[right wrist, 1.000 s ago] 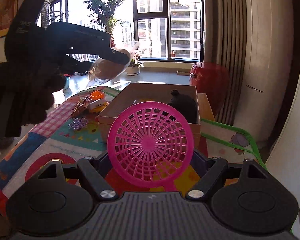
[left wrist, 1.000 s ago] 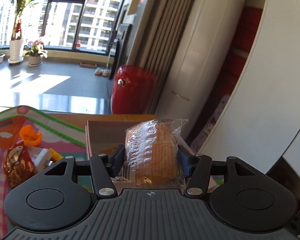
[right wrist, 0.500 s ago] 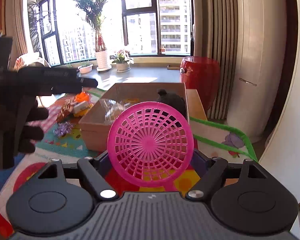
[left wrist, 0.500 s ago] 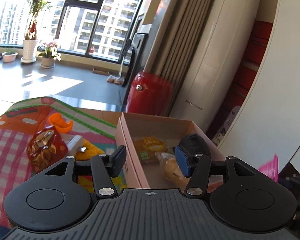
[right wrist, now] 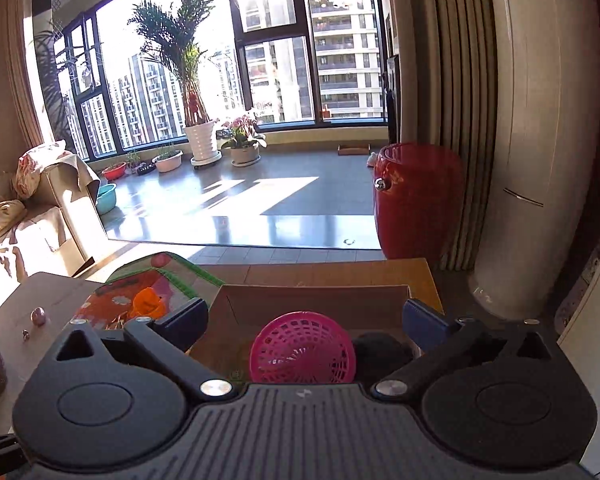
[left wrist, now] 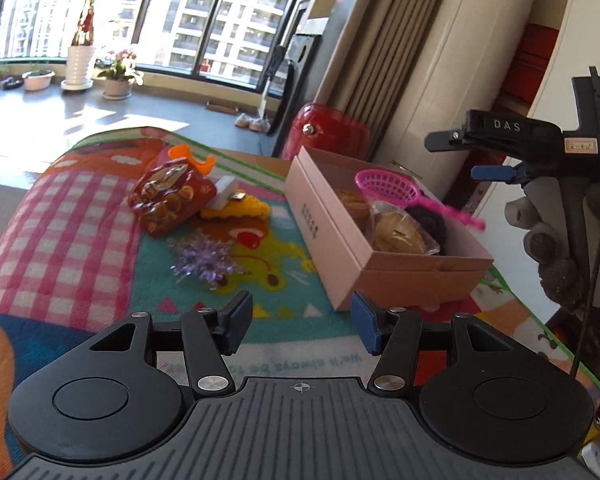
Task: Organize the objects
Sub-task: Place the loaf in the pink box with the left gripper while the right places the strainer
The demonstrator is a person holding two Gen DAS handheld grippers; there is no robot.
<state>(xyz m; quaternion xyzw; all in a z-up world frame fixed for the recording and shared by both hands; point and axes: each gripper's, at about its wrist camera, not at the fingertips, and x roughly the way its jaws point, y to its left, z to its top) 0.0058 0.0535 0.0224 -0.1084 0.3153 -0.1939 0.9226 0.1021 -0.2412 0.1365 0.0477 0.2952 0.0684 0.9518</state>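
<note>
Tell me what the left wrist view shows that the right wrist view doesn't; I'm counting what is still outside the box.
Only the left wrist view: a red snack bag, yellow toy, white block and purple tinsel on the mat, plus wrapped bread in the box and the right tool above it.
Only the right wrist view: a sofa and a teal basin.
Both: the cardboard box holding the pink strainer, the orange item and the red stool.

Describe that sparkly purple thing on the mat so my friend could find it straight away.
On the colourful play mat, look left of the open pink cardboard box. The purple tinsel bow lies alone just in front of the red snack bag, and it is the only spiky, glittery thing there.
</note>
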